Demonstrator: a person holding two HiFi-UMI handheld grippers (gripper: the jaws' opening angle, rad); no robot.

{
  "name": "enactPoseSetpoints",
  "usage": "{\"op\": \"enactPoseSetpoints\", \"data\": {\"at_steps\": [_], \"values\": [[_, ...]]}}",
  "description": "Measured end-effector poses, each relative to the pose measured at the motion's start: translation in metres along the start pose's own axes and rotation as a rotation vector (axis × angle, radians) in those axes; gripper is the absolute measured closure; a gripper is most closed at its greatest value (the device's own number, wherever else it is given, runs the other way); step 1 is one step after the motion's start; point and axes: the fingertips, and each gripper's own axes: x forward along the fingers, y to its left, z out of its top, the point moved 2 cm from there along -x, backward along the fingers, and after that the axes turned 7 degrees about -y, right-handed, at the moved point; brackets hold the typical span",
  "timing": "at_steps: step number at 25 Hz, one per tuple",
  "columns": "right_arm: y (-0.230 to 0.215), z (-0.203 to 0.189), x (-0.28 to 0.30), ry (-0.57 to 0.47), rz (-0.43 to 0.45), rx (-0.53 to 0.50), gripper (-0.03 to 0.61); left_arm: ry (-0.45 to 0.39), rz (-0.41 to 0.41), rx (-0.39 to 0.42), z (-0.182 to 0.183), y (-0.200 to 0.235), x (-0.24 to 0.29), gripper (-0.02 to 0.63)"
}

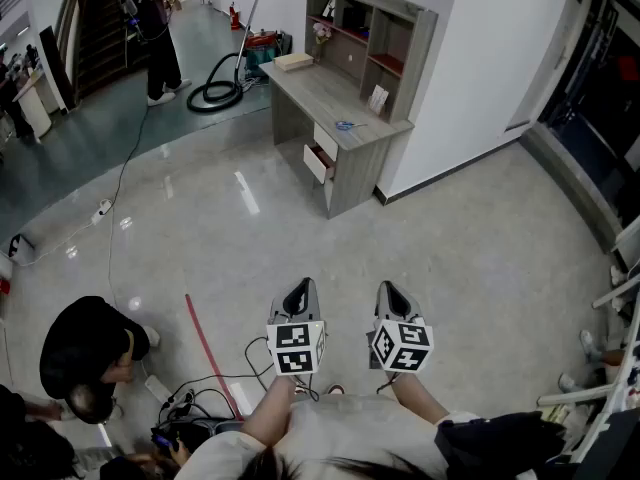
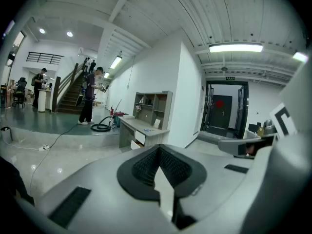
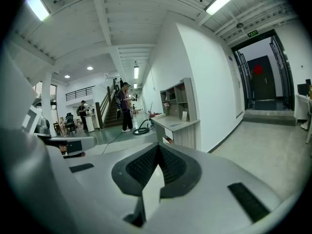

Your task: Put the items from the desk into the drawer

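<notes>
The task has not yet begun. The left gripper [image 1: 298,293] and right gripper [image 1: 392,293] hang with jaws clenched on nothing, well apart from the surface [image 1: 318,93] across the floor. Scissors [image 1: 345,125] lie on it, above the part-open drawer [image 1: 318,160]. The next move is probably to walk up and release the jaws.

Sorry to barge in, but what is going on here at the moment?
A person stands well back from the desk, holding the left gripper and right gripper out in front, both shut and empty. The drawer is partly open, and a small blue item lies on the desktop. Nothing is picked up yet.
</notes>
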Motion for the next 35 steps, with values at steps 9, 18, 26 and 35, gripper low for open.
{"op": "enactPoseSetpoints", "data": {"at_steps": [9, 18, 26, 35], "values": [[0.005, -0.002, -0.001, 0.01, 0.008, 0.002, 0.58, 0.011, 0.008, -0.006, -0.003, 0.004, -0.004, 0.617], [0.025, -0.006, 0.027, 0.022, 0.0, 0.016, 0.58, 0.018, 0.016, -0.021, -0.003, 0.037, 0.001, 0.617], [0.054, -0.008, 0.061, 0.011, -0.023, 0.029, 0.58, 0.014, -0.001, -0.01, 0.003, 0.086, 0.013, 0.617], [0.053, -0.028, 0.085, 0.063, -0.068, 0.044, 0.58, 0.051, -0.04, -0.047, -0.011, 0.107, 0.034, 0.617]]}}
